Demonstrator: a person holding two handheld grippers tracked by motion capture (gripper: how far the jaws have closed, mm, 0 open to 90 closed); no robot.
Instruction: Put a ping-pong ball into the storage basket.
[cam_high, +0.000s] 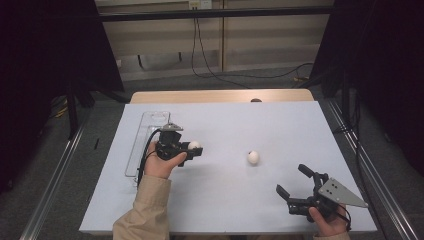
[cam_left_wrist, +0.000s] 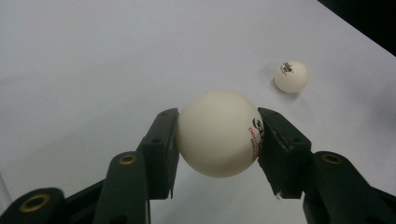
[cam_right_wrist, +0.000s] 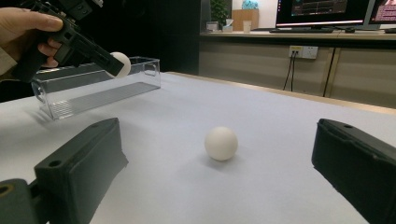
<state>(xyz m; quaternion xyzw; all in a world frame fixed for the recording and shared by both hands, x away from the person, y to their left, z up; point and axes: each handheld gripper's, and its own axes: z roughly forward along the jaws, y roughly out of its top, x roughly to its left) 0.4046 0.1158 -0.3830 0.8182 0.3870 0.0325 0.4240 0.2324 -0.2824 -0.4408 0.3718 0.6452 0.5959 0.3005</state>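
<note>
High view first: my left gripper (cam_high: 191, 150) sits just beside the clear plastic tray (cam_high: 145, 131) at the left of the white table (cam_high: 230, 200), and it is clenched on a white ball (cam_high: 194, 145) — the held ball sticks out past the jaw tips, toward the middle of the table. In the left gripper view the same held ball (cam_left_wrist: 219, 133) is pinched between my two black jaws, one pad pressing each side, with red and black print facing the right-hand jaw. It appears lifted clear of the table (a soft shadow lies beneath it).

Ahead of that gripper and off to its right lies a second ball (cam_left_wrist: 291, 76), loose on the table and well apart from the one I hold. My right gripper (cam_high: 295, 182) rests near the table's front edge with its jaws spread wide and nothing between them. The loose ball (cam_right_wrist: 221, 143) lies out in front of that gap, roughly centred between the two jaws but well beyond their tips — no contact. Farther off to the left in the right gripper view I can see my other hand (cam_right_wrist: 25, 35) holding the left gripper over the near end of the tray (cam_right_wrist: 93, 84).
</note>
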